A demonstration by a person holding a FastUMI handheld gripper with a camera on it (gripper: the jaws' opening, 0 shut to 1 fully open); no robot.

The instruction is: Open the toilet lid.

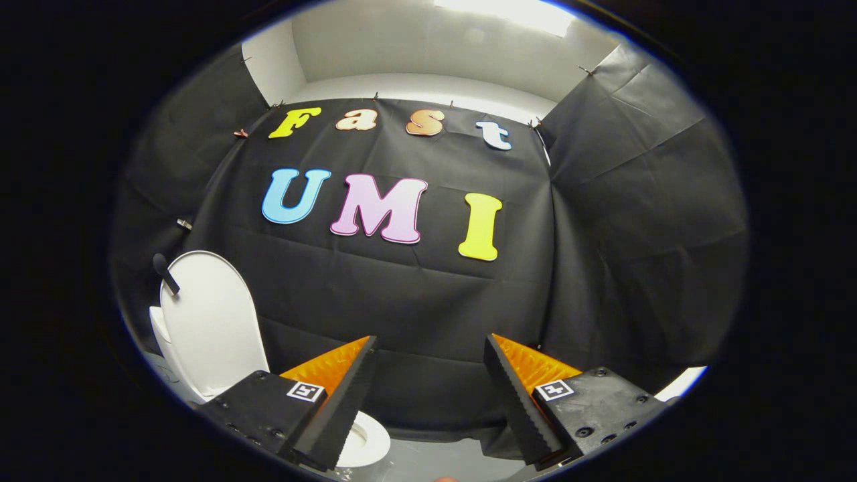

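A white toilet stands to the left of my fingers, against the black cloth wall. Its lid is raised upright, and a small dark handle sticks out from the lid's upper left edge. Part of the seat and bowl rim shows low down, just past my left finger. My gripper is open, its two fingers spread wide with nothing between them. It points at the cloth wall, to the right of the lid and apart from it.
Black cloth walls enclose the booth ahead and on both sides. A strip of grey floor shows below the fingers. A white wall and a ceiling light sit above the cloth.
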